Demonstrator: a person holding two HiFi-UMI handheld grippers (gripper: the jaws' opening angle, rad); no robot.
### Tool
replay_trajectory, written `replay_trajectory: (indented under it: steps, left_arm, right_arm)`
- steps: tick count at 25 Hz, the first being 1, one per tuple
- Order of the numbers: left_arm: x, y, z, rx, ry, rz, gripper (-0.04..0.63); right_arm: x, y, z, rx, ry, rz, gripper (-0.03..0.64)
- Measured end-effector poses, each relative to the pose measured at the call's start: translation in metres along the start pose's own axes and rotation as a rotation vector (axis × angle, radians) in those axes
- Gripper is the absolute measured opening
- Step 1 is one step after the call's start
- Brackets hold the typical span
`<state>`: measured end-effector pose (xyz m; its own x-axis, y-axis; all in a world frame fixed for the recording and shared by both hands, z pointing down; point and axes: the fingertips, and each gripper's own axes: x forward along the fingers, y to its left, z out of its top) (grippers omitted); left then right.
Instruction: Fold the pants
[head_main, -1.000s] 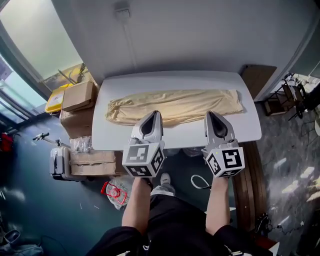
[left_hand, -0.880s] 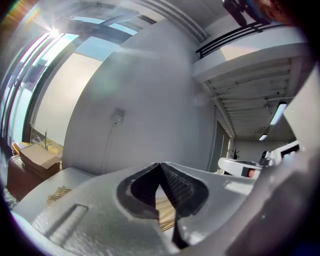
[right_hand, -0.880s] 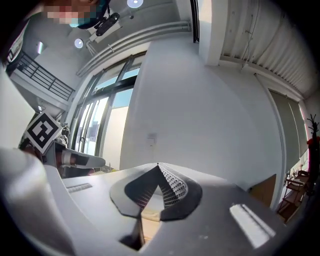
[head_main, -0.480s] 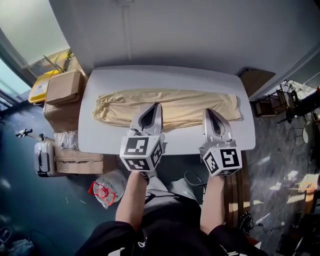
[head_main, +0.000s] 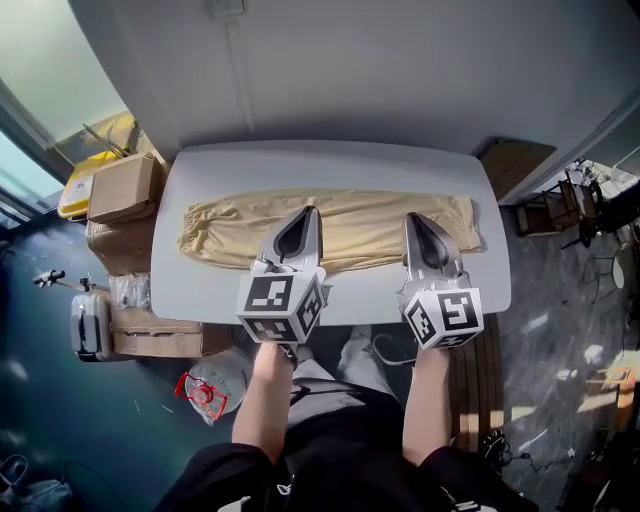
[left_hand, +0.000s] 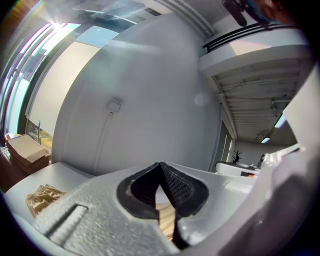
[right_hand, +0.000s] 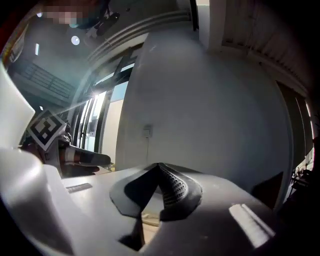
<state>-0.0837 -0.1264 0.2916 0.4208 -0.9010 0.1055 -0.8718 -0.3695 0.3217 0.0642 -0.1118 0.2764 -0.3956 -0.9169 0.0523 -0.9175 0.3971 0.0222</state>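
Note:
Beige pants (head_main: 350, 225) lie flat and stretched left to right across the white table (head_main: 330, 160). Both grippers hover side by side above the pants' near half, pointing at the far wall. The left gripper (head_main: 309, 211) is over the middle of the pants, and its jaws meet at the tips with nothing between them. The right gripper (head_main: 411, 217) is over the right part, shut and empty too. In the left gripper view, the left gripper (left_hand: 160, 165) shows a bunched end of the pants (left_hand: 44, 196) at far left. In the right gripper view, the right gripper (right_hand: 159, 165) shows cloth (right_hand: 150, 220) under its jaws.
Cardboard boxes (head_main: 125, 187) and a yellow crate (head_main: 75, 195) stand left of the table, with a small suitcase (head_main: 88, 325) and a red object (head_main: 200, 390) on the floor. A wooden board (head_main: 520, 160) leans at the right. The wall runs right behind the table.
Both grippers have moved forward together, from the pants' near edge to above the cloth. The table now sits closer in the head view. Both jaws stay shut.

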Motion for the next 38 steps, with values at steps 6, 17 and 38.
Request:
replay_trajectory:
  steps: [6,17,38]
  left_arm:
    - [0.028,-0.023,-0.006,0.003,0.022,-0.017,0.005]
    - [0.100,-0.089,-0.089,0.005,0.197,-0.158,0.005]
    - [0.221,-0.190,-0.226,0.056,0.495,-0.292,0.005]
  right_arm:
    - [0.003,-0.027,0.005,0.000,-0.026,0.018,0.005]
    - [-0.036,-0.115,-0.066,0.082,0.099,-0.113,0.043]
    - [-0.086,-0.301,-0.199,0.306,0.312,-0.427,0.190]
